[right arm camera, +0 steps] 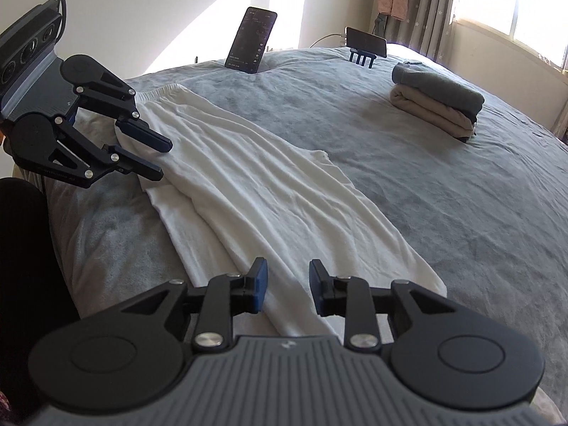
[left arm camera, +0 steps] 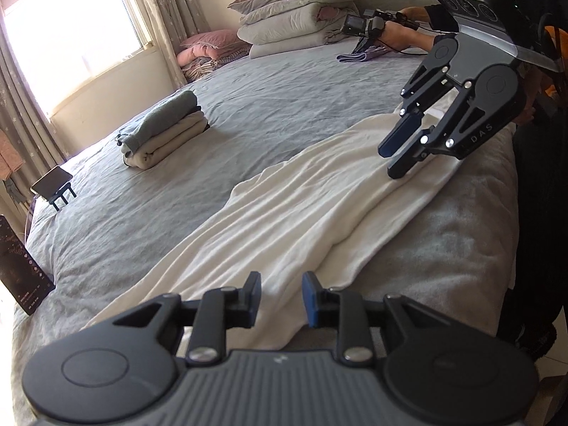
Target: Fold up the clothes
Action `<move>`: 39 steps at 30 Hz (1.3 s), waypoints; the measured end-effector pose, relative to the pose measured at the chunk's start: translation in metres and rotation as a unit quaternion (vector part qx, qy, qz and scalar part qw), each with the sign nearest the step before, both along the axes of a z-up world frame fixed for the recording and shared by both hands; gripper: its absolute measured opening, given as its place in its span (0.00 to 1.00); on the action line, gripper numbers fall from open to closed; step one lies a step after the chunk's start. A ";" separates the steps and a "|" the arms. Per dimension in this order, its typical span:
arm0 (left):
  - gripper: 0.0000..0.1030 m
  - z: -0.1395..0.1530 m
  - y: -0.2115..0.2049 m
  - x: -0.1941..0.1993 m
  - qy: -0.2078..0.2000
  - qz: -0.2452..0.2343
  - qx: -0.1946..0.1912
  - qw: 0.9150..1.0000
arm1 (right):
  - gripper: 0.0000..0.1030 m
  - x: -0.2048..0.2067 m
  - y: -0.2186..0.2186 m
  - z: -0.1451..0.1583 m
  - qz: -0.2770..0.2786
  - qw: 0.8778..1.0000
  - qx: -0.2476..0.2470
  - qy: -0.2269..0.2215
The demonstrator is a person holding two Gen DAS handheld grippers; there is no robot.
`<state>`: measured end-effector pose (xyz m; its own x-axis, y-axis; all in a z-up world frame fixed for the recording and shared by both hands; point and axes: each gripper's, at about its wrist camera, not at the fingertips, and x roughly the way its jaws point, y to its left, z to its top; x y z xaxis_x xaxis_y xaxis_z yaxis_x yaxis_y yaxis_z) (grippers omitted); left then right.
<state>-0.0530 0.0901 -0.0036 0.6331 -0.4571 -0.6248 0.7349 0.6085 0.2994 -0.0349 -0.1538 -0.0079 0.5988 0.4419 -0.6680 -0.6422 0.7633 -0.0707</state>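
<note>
The white garment (right arm camera: 255, 184) lies stretched out in a long strip on the grey bedspread (right arm camera: 443, 184), near the bed's front edge. It looks like trousers laid leg over leg, with an elasticated waistband (right arm camera: 159, 93) at one end, though I cannot be sure of the cut. Its long axis runs from one gripper to the other. The left gripper (left arm camera: 280, 298) sits over the waistband end and the right gripper (right arm camera: 285, 287) over the opposite end, so each hand has the garment running straight ahead along its fingers.

Both grippers are spread, with nothing between the pads; the cloth below shows through each gap. Neither end looks lifted. Each gripper is nearest its own end, so I judge that a lengthwise fold would bring one end toward the other along that axis.

Well apart, toward the window (left arm camera: 71, 35), a stack of folded clothes (right arm camera: 440, 106) rests on the bedspread. Two phones on stands (right arm camera: 250, 41) sit at the far edge.
</note>
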 end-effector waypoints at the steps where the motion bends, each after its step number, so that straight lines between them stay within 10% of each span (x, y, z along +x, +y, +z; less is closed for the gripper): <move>1: 0.18 0.000 0.001 -0.001 0.000 0.000 -0.001 1.000 | 0.18 0.001 0.000 0.000 0.001 1.000 0.001 0.001; 4: 0.02 0.001 0.004 -0.002 0.002 -0.001 -0.003 1.000 | 0.04 0.002 0.000 -0.001 0.002 1.000 0.004 0.002; 20: 0.01 -0.005 0.015 -0.020 0.062 -0.051 0.023 0.996 | 0.00 -0.031 0.008 0.009 0.086 0.996 -0.007 0.034; 27: 0.32 0.004 0.037 -0.020 0.080 0.030 -0.044 0.995 | 0.13 -0.023 0.013 0.012 0.079 0.996 0.014 0.036; 39: 0.33 0.021 0.090 -0.011 0.091 0.227 -0.232 0.942 | 0.14 -0.004 0.029 0.015 0.068 0.996 0.050 0.035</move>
<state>-0.0644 0.1803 0.0172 0.7305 -0.4157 -0.5418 0.3813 0.9065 -0.1815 -0.0392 -0.1253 0.0068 0.4829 0.5824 -0.6540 -0.7404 0.6703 0.0502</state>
